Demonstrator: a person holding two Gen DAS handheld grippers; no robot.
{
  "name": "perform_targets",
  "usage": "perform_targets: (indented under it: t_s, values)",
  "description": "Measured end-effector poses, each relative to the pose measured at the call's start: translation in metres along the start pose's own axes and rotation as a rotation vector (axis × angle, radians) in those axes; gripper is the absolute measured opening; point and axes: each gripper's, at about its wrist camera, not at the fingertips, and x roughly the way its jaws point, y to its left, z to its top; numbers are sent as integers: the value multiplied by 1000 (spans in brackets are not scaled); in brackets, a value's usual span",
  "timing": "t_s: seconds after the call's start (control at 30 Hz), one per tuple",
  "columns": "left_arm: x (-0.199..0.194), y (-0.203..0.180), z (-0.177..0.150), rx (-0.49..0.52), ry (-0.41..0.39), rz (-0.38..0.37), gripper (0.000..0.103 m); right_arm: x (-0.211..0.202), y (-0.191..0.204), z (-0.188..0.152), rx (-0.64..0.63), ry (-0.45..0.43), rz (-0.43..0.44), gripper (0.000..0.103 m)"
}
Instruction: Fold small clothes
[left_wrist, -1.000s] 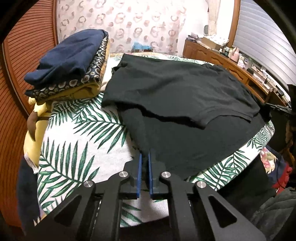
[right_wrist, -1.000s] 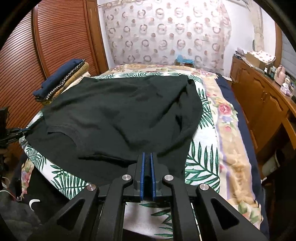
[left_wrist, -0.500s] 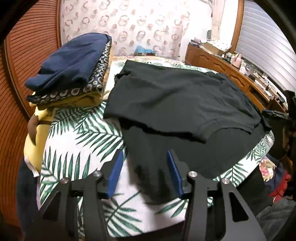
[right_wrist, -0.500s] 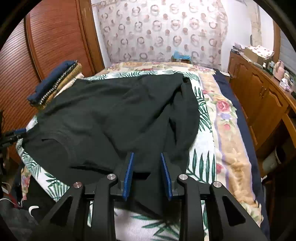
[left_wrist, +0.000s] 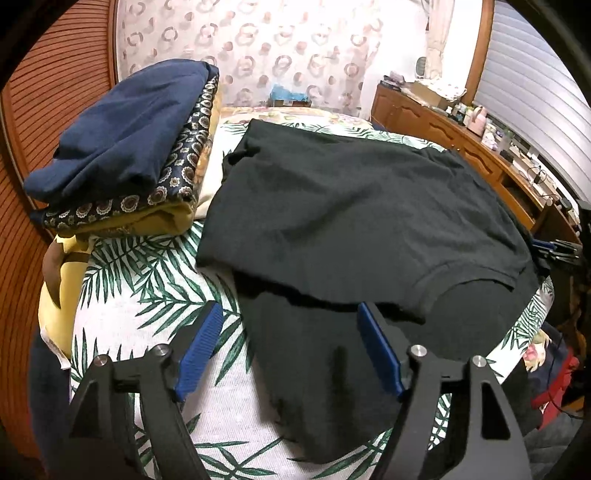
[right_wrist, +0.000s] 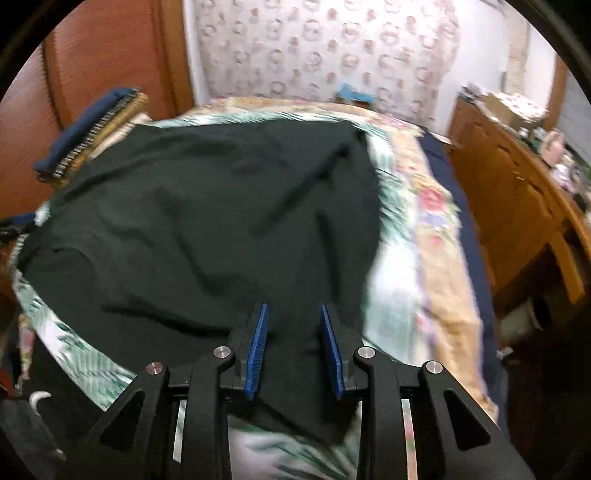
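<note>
Left wrist view
Garment: the black cotton T-shirt (left_wrist: 354, 221) lies across the middle of the frame on the bed, one layer doubled over another; a lower flap runs down to the lower centre.
Left hand-held gripper (left_wrist: 291, 347): jaws wide apart, nothing between the blue pads; it hovers over the lower flap at the bottom of the frame.
Progress: judged as one fold made and released; further folds and stacking remain.
Finished work: a stack of folded clothes, navy on top, patterned and mustard beneath (left_wrist: 125, 155), sits at upper left, just beside the T-shirt.
Surface: bed with a white bedspread printed in green palm leaves (left_wrist: 140, 295), visible lower left.
Room: ribbed wooden wardrobe door (left_wrist: 22, 110) at far left; circle-patterned curtain (left_wrist: 280, 48) at top centre; wooden dresser carrying small items (left_wrist: 480, 147) at upper right.

Right wrist view
Garment: the T-shirt (right_wrist: 207, 221) fills the centre and left of the frame, wrinkled, its edge reaching the bottom centre.
Right hand-held gripper (right_wrist: 293, 343): jaws parted, holding nothing, above the near edge of the cloth.
Clarity: picture blurred; fine detail cannot be told.
Surface: floral blanket (right_wrist: 436, 229) right of the T-shirt.
Room: the folded stack (right_wrist: 96, 125) at upper left; dresser (right_wrist: 524, 206) at right.
</note>
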Motion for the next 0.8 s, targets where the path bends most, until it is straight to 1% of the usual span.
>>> perform_targets:
  t_s: [0.1,0.13,0.23,0.27,0.37,0.47,0.53,0.67,0.7,0.8]
  values:
    - [1,-1,-3,-3,2,-1,76,-9,-17,-17,-3,25,-194,30]
    - [1,-1,-4,-3,3,-2,76,-13,-24,-24,17,27,-225,30]
    - [0,-2,-5,-3,-3,3,76,-23,-45,-41,89,34,-242,30]
    - [0,-1,-5,-4,-5,10,76,-26,-47,-44,105,23,-239,30]
    - [2,3,-3,-21,-10,22,76,-31,-45,-45,129,-25,-186,30]
    - [2,7,1,-42,-20,31,76,-37,-29,-38,108,-94,-126,30]
    - [4,10,4,-48,-24,41,76,-36,-16,-29,91,-120,-70,30]
    - [7,16,11,-67,-33,46,76,-26,9,-12,71,-132,33,30]
    - [8,18,12,-70,-35,46,76,-20,9,-11,64,-126,53,30]
    - [11,23,16,-83,-37,51,76,2,15,-7,44,-80,72,30]
